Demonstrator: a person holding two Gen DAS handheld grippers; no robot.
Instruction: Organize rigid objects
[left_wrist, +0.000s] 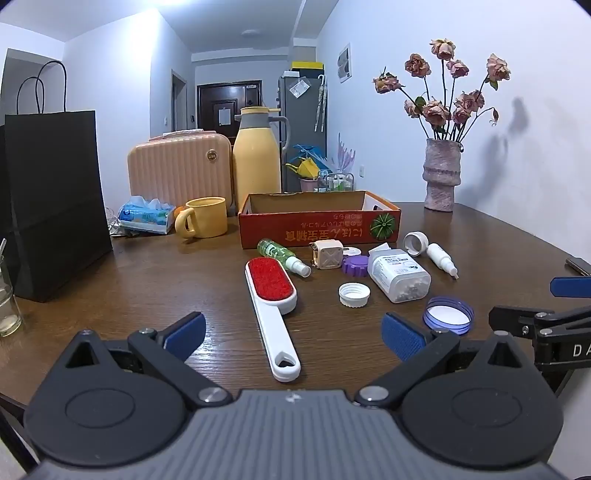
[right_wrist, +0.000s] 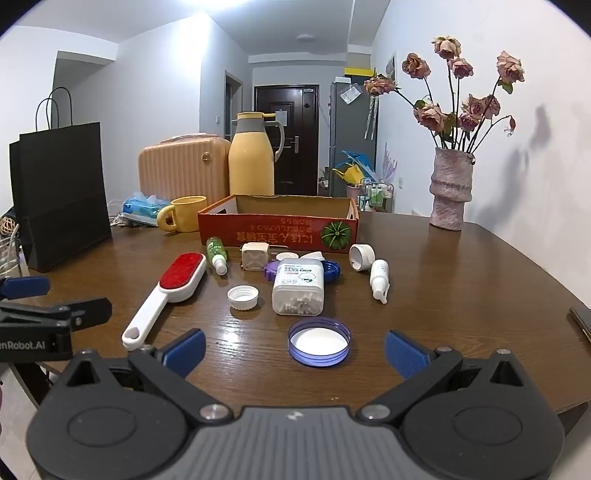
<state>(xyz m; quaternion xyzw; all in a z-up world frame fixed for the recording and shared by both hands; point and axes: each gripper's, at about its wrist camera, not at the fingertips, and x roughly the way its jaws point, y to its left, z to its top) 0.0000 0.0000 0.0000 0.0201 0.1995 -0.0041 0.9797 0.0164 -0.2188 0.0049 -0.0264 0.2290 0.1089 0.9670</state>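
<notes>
Both claws hang spread wide w/ nothing between the pads: left claw (left_wrist: 293, 334) over the near desk (left_wrist: 155, 273) edge, right claw (right_wrist: 293, 350) just beside it.

Task's things lie loose on the desk in front of the open cardboard box (left_wrist: 317, 225), which looks empty as far as the view reaches. Lint brush (left_wrist: 271, 299) is nearest the left claw, handle toward it. Blue lid (right_wrist: 319, 341) sits right between the right claw's pads, flat, open side up. Behind: white cap (right_wrist: 242, 297), cotton-swab jar (right_wrist: 298, 286) lying down, green spray bottle (right_wrist: 216, 254), square beige case (right_wrist: 254, 256), purple cap (right_wrist: 271, 267), small white dropper bottle (right_wrist: 379, 280).

Step in hand, prob.: first pick. Good approach:
- Right: drop straight onto the blue lid, pinch across the rim; it's low & flat, so pads must go nearly to the wood.
- Left: take the brush at mid-handle, not the loop end, else the head sags.
- Carry over the box wall, release low.
</notes>
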